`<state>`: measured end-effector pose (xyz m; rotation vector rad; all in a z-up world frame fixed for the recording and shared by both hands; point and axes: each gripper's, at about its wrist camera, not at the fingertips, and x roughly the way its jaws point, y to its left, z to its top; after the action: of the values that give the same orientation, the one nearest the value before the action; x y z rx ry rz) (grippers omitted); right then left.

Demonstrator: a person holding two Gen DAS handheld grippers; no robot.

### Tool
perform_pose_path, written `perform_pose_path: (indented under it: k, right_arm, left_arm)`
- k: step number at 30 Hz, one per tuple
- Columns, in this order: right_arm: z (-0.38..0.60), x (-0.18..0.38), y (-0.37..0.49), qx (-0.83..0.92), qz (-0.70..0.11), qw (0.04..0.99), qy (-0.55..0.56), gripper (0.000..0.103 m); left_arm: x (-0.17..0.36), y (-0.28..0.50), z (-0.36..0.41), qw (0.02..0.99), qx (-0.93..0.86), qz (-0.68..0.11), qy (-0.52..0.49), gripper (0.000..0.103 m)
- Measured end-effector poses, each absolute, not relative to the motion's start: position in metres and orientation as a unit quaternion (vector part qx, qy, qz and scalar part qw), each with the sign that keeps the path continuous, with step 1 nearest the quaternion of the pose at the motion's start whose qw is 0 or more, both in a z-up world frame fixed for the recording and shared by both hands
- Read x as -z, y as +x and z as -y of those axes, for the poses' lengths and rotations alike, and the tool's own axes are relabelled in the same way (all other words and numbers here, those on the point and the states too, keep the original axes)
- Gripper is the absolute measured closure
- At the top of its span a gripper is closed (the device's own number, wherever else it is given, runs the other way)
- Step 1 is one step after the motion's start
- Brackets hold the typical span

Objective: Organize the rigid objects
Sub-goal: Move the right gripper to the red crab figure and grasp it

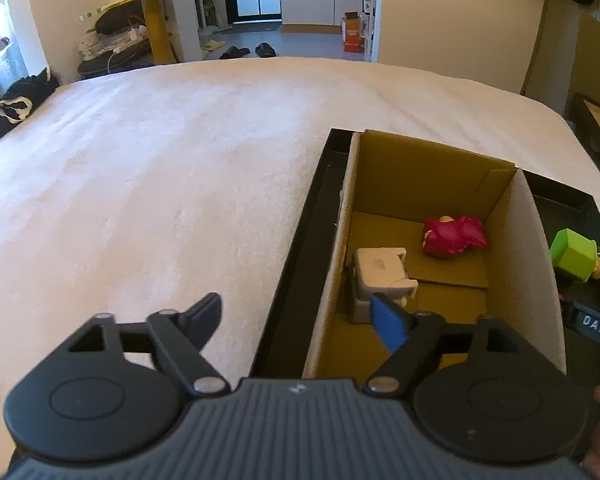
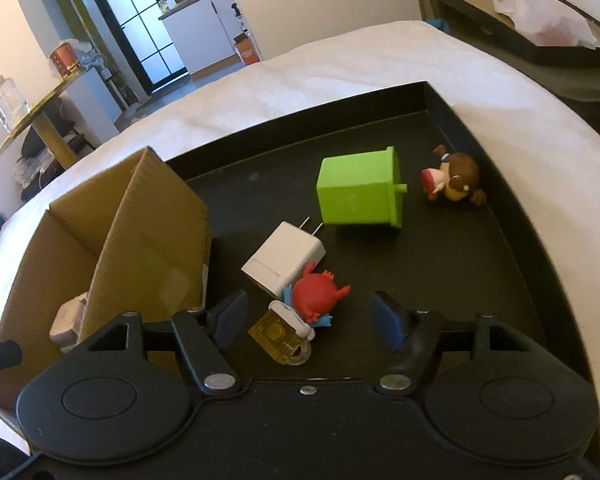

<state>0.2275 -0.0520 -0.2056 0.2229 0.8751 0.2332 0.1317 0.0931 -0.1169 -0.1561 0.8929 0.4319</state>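
A cardboard box (image 1: pixel 520 248) stands in a black tray (image 1: pixel 300 264) on the bed. Inside it lie a white plastic piece (image 1: pixel 380 276) and a magenta toy (image 1: pixel 452 236). My left gripper (image 1: pixel 300 320) is open and empty, its jaws straddling the box's left wall. In the right wrist view the tray (image 2: pixel 520 240) holds a white charger (image 2: pixel 284 260), a green cube (image 2: pixel 360 192), a brown figure (image 2: pixel 456 180) and a red figure with a yellow mug (image 2: pixel 300 316). My right gripper (image 2: pixel 312 316) is open around the red figure, not touching it.
The white bedspread (image 1: pixel 160 180) spreads left of the tray. The green cube (image 1: pixel 574 254) also shows right of the box in the left wrist view. A second black tray with paper (image 2: pixel 540 28) sits off the bed at the far right.
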Motion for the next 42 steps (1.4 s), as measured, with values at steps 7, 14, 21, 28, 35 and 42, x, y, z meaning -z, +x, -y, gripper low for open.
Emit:
perform_pose_path:
  k: [7,14,21,28,35,42]
  right_arm:
    - [0.039,0.213,0.231,-0.104,-0.428,0.895,0.068,0.035]
    - [0.044,0.214,0.222,-0.081,-0.433,0.897,0.038,0.038]
    - [0.061,0.211,0.209,-0.081,-0.424,0.901,0.041,0.048]
    - [0.062,0.213,0.21,-0.081,-0.42,0.903,0.039,0.053]
    - [0.059,0.211,0.219,-0.095,-0.402,0.91,0.03,0.05]
    - [0.053,0.212,0.221,-0.107,-0.39,0.915,0.0,0.05]
  left_arm:
    - [0.115,0.134,-0.087,0.878,-0.216,-0.424,-0.047,0.02]
    - [0.117,0.133,-0.084,0.874,-0.227,-0.429,-0.036,0.02]
    - [0.115,0.133,-0.079,0.879,-0.224,-0.42,-0.022,0.02]
    - [0.114,0.13,-0.079,0.882,-0.221,-0.416,-0.024,0.02]
    - [0.115,0.132,-0.083,0.882,-0.216,-0.417,-0.031,0.02]
    - [0.117,0.132,-0.084,0.882,-0.216,-0.416,-0.037,0.02]
